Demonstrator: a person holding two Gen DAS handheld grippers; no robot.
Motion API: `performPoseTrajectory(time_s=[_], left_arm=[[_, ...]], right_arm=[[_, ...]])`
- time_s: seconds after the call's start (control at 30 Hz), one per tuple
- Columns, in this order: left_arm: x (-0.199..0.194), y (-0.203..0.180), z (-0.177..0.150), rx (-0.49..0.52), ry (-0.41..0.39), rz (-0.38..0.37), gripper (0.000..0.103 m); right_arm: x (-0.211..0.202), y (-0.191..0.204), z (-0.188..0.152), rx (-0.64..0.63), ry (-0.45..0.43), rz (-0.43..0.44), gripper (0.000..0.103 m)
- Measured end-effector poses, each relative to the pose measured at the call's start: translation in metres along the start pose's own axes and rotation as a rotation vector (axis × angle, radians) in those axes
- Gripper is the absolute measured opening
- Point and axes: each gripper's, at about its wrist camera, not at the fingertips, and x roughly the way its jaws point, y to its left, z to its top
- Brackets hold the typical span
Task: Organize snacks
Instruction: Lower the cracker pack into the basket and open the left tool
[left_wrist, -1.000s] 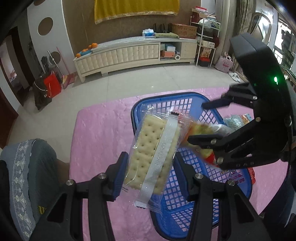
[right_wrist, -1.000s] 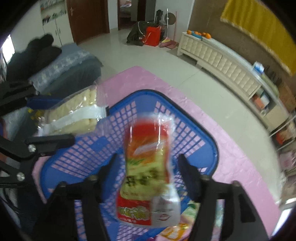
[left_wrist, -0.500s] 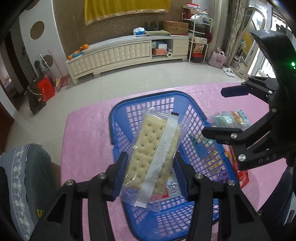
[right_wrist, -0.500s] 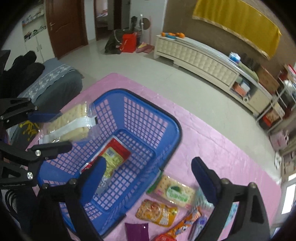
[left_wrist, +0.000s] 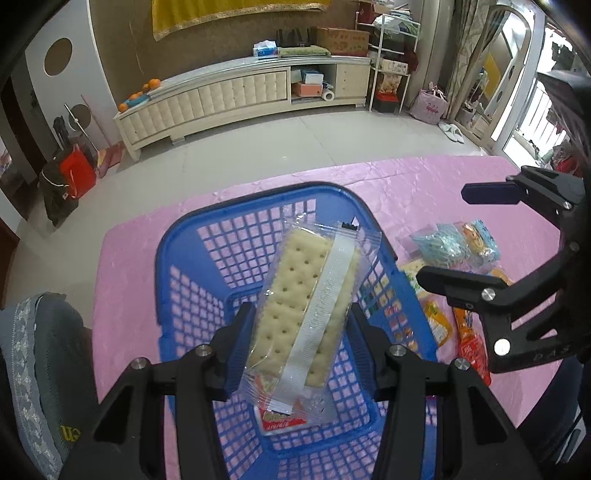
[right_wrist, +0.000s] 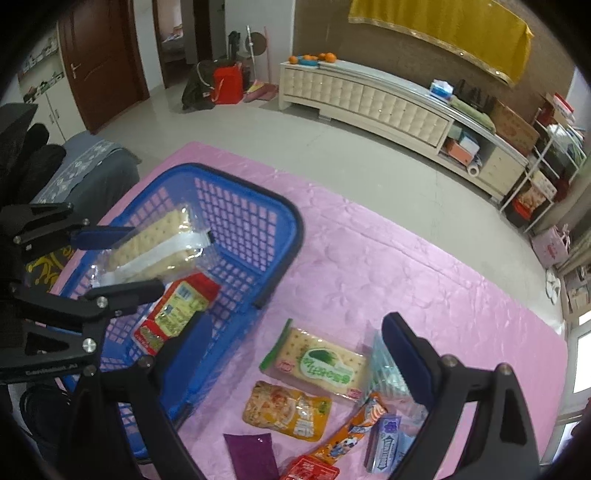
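The left gripper grips a clear-wrapped cracker pack by its long sides, jaws narrow and pads pressed against the wrapper. In the left wrist view the pack's long axis runs up and away from the jaws, leaning a little to the right, with a white seam strip along its length and its far end over the blue basket. Only a red corner of a packet shows under the pack's near end. The right wrist view shows that red and yellow packet more fully, lying flat on the basket floor, its long axis slanting from lower left to upper right. That view also shows the cracker pack from the side, held above the basket floor, not resting on it.

The right gripper has its jaws wide with nothing between them, over the pink tablecloth just beside the basket. Below it, the right wrist view lays out loose snacks that the left view mostly hides behind the basket wall: a green-labelled cracker pack, an orange pouch, a purple sachet, an orange stick pack, a blue gum pack and a red pack at the frame's edge.

Farther off, both views show a long cream cabinet against the wall; the right view adds a brown door.
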Motion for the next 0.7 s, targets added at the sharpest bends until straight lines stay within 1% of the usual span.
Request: performPoseTrajectory(time_s=[0.03,0.07,0.1,0.13,0.17,0.3,0.4,0.53,0.7], left_arm=[[0.002,-0.002,0.003,-0.003,-0.004,-0.003,0.048],[0.004,-0.001,0.006,-0.006,-0.009,-0.006,0.052],[0.005,-0.002,0.007,-0.006,-0.013,-0.014,0.067],[0.005,-0.004,0.008,-0.006,-0.016,-0.018,0.074],[0.007,-0.005,0.01,-0.007,-0.017,-0.011,0.078],[0.002,-0.01,0.005,0.002,-0.003,0.0,0.078],[-0.006,-0.016,0.001,0.023,-0.007,0.001,0.078],[-0.024,-0.029,-0.004,0.036,-0.026,0.004,0.078],[-0.046,-0.049,-0.004,0.062,-0.052,0.006,0.078]], right_arm=[[0.001,-0.004,0.0,0.008,-0.001,-0.003,0.095],[0.001,-0.006,-0.001,0.011,-0.004,-0.005,0.095],[0.002,-0.009,-0.002,0.017,-0.005,-0.009,0.095],[0.002,-0.013,-0.003,0.03,-0.005,-0.017,0.095],[0.002,-0.016,-0.004,0.04,-0.005,-0.018,0.095],[0.0,-0.027,-0.012,0.079,0.012,0.0,0.095],[-0.007,-0.03,-0.019,0.083,0.013,-0.001,0.095],[-0.026,-0.031,-0.027,0.093,0.0,0.005,0.095],[-0.058,-0.032,-0.037,0.108,-0.03,-0.001,0.095]])
